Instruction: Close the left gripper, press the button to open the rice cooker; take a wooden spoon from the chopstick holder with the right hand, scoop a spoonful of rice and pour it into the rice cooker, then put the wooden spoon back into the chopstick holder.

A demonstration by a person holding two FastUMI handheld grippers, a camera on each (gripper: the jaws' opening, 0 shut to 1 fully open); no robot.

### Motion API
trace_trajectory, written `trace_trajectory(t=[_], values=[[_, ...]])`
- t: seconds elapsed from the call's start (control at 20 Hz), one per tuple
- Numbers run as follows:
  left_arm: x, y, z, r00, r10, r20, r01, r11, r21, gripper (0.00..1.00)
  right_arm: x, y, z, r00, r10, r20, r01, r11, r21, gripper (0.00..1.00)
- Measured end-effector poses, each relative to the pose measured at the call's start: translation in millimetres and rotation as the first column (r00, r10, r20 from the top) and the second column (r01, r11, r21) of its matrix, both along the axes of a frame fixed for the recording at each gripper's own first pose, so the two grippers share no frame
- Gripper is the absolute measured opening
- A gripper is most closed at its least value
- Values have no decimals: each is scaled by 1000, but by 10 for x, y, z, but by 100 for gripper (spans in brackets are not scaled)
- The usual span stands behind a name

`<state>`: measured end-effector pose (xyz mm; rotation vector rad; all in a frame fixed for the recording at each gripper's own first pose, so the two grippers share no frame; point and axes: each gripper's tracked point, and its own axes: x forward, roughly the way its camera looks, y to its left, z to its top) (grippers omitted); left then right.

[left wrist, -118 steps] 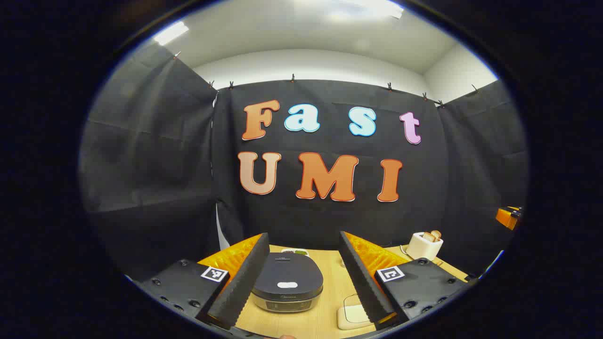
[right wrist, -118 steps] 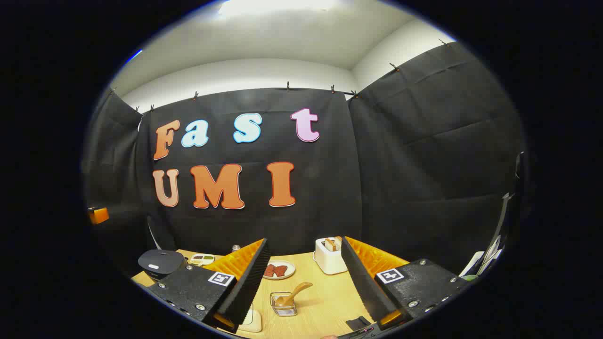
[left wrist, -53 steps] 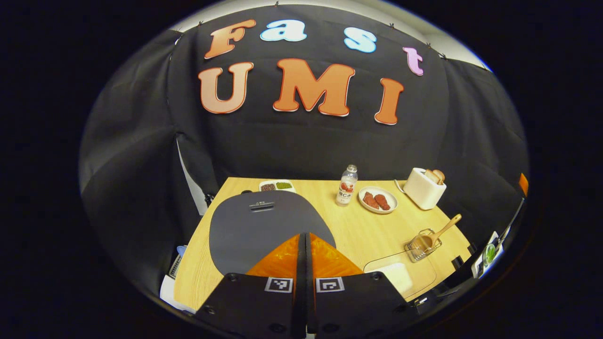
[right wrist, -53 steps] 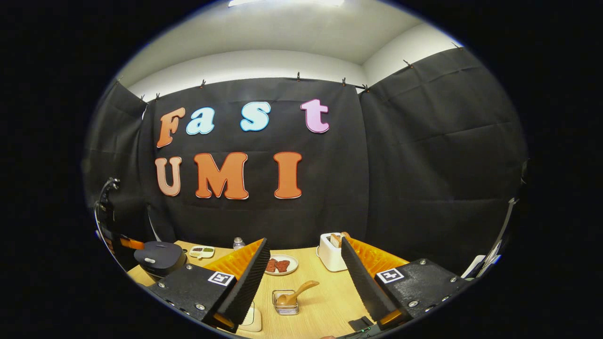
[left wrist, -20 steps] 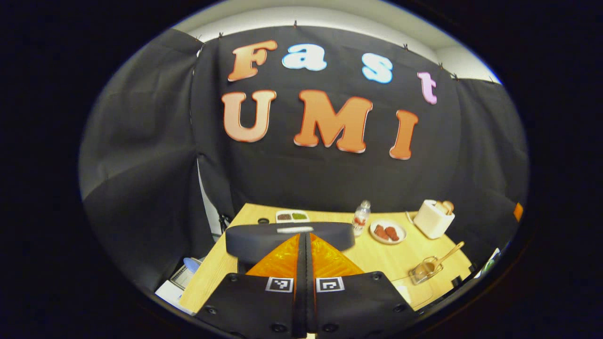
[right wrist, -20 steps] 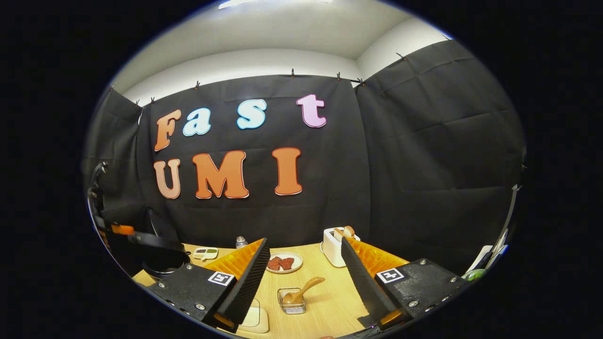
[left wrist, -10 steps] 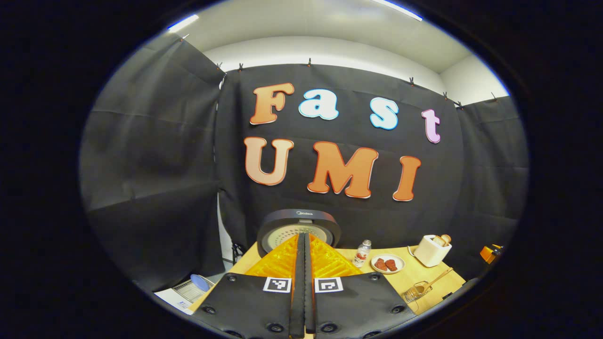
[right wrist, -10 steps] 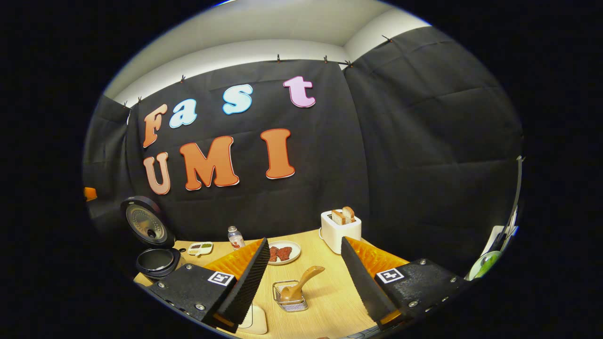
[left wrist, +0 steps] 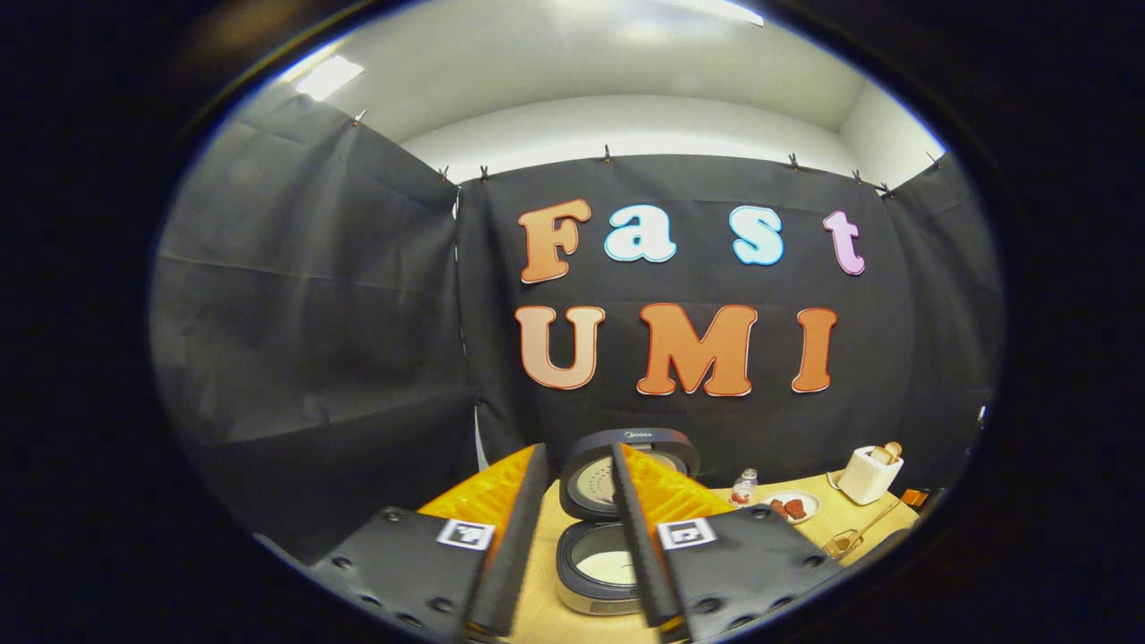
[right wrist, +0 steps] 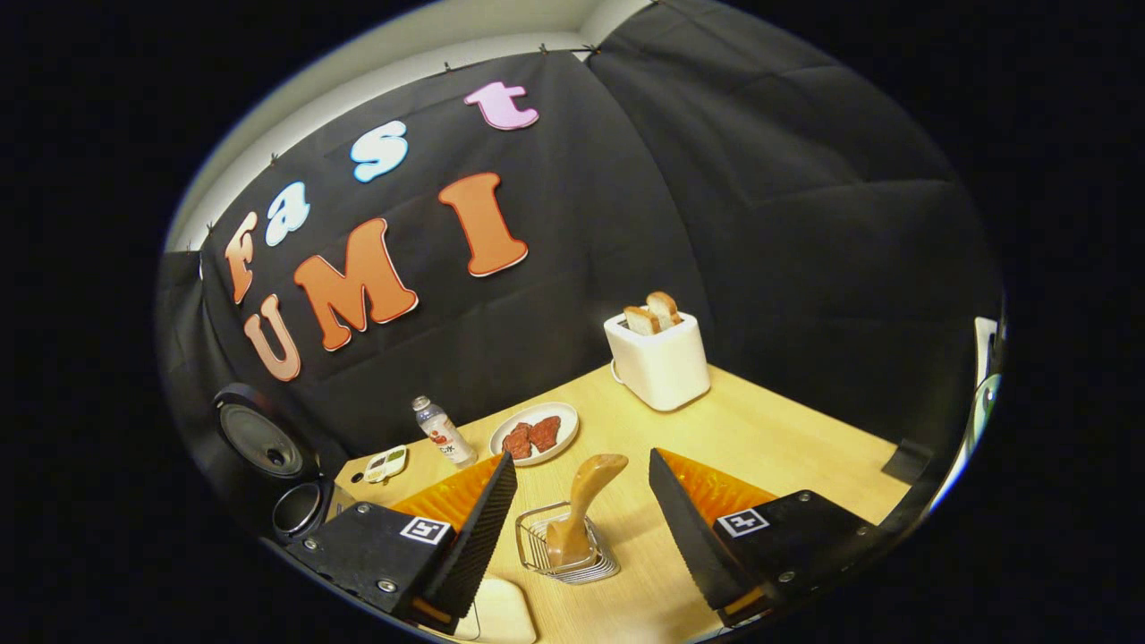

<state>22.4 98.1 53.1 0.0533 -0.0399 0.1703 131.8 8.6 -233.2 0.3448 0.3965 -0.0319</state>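
Note:
The dark rice cooker stands open in the left gripper view, its lid upright behind the pot. My left gripper hangs in front of it, open by a narrow gap, holding nothing. In the right gripper view the wooden spoon stands bowl-down in the wire chopstick holder, handle leaning up and right. My right gripper is open wide, and the handle rises into the gap without touching either finger. The open rice cooker sits at the far left of that view.
On the wooden table stand a white toaster with bread, a plate of red-brown pieces, a small bottle and a little two-part dish. A white container lies by my right gripper's left finger.
The cooker lid has swung up. My left gripper, shut half a second ago, has opened slightly and drawn back. My right gripper has tilted down and come closer to the spoon.

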Motion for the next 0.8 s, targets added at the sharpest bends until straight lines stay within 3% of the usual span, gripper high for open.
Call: trace_trajectory(t=[0.3,0.4,0.5,0.55,0.6,0.7,0.75,0.8], values=[[-160,268,46,997,80,19,-81,996,26,87,194,9,-361,997,-22,-77,29,996,90,87],[-184,328,7,994,105,11,-106,994,37,98,233,39,-435,995,-21,-96,33,992,121,81],[-176,349,-52,994,110,-5,-110,994,26,100,249,89,-481,994,-9,-112,25,989,144,74],[-171,355,-89,994,111,-15,-111,994,19,100,272,96,-489,994,-9,-111,26,988,150,60],[-154,370,-141,993,113,-26,-113,994,15,100,294,88,-486,994,-15,-110,31,988,152,68],[-126,402,-205,992,118,-42,-118,993,14,100,344,79,-474,994,-20,-105,37,985,169,56],[-109,414,-218,992,119,-48,-119,993,15,100,377,118,-469,994,-15,-107,35,981,189,36],[-92,416,-250,991,120,-53,-119,993,14,100,377,127,-470,994,-12,-111,35,978,206,33]])
